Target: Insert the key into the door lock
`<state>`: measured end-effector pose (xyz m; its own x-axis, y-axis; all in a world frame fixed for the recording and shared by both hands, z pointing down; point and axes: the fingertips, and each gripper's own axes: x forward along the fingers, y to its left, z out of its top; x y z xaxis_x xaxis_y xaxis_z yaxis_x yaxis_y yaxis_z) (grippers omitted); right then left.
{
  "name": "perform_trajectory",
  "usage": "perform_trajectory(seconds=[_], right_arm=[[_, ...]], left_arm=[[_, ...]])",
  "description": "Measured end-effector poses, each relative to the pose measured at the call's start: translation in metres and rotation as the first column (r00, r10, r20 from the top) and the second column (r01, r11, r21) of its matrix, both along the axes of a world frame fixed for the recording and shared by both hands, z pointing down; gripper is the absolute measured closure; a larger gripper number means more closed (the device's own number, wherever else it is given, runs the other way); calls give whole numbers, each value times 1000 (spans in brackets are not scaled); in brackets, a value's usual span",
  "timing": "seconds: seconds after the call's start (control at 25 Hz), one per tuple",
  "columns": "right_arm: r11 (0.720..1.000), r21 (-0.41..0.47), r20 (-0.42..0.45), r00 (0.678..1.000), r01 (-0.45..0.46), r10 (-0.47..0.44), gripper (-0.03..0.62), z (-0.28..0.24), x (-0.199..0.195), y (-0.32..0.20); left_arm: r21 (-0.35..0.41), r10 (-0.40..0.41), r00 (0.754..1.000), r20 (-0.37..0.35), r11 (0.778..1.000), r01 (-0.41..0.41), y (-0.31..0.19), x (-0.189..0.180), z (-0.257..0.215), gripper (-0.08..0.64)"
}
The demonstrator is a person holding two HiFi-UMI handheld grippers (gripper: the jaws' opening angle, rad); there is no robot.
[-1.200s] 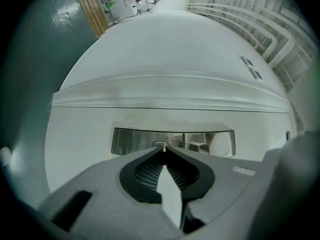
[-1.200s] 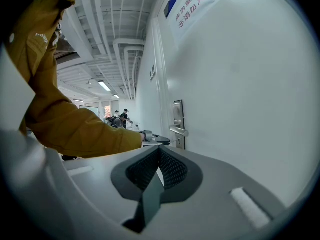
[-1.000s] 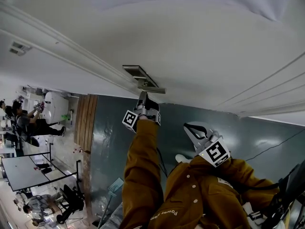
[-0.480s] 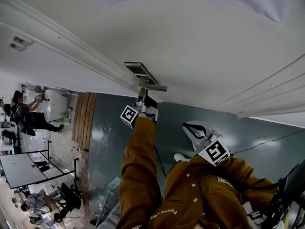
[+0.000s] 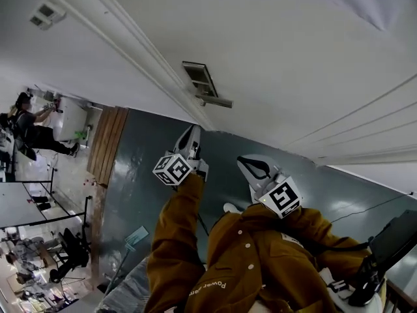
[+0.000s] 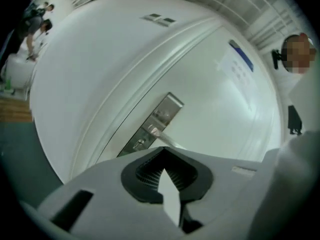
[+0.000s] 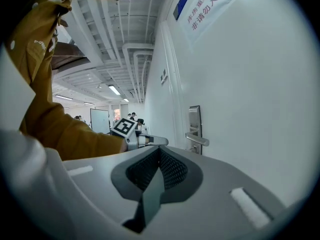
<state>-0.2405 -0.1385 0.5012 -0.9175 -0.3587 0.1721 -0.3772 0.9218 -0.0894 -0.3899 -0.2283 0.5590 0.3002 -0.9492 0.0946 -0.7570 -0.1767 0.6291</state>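
Note:
The white door (image 5: 273, 51) carries a steel lock plate (image 5: 200, 79) with a lever handle (image 5: 216, 101). In the left gripper view the plate (image 6: 165, 114), the handle (image 6: 159, 134) and the keyhole (image 6: 140, 143) below it show; something small sits at the keyhole, too small to tell. My left gripper (image 5: 191, 134) hangs short of the lock, apart from it, jaws together with nothing showing between them. My right gripper (image 5: 246, 163) is lower and to the right, also shut and empty. The right gripper view shows the plate (image 7: 194, 120) and the left gripper (image 7: 161, 141) pointing at it.
A dark grey-green floor (image 5: 137, 175) runs along the door, with a wooden strip (image 5: 104, 142) at its left. People work at tables (image 5: 13, 204) far to the left. A blue-and-white notice (image 7: 200, 6) hangs on the door. A black cable (image 5: 365, 207) lies at the right.
My left gripper has drawn back from the lock, away from the handle and down the view. The head camera has tilted, so the lock plate now sits higher. The right gripper shifted slightly left.

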Motion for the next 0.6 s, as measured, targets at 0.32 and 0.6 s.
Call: perform_trajectory(seconds=[0.32,0.6], right_arm=[[999,-12,-18,999,41,-42,587,-12,-29,-10],[999,1,-35,999,36,-36,588,-17,-38,-13]], left_arm=[[157,-70,885,461,988,-4,78,40,-106,565],[149,-163,869,466,983,105,125,57,-122,564]])
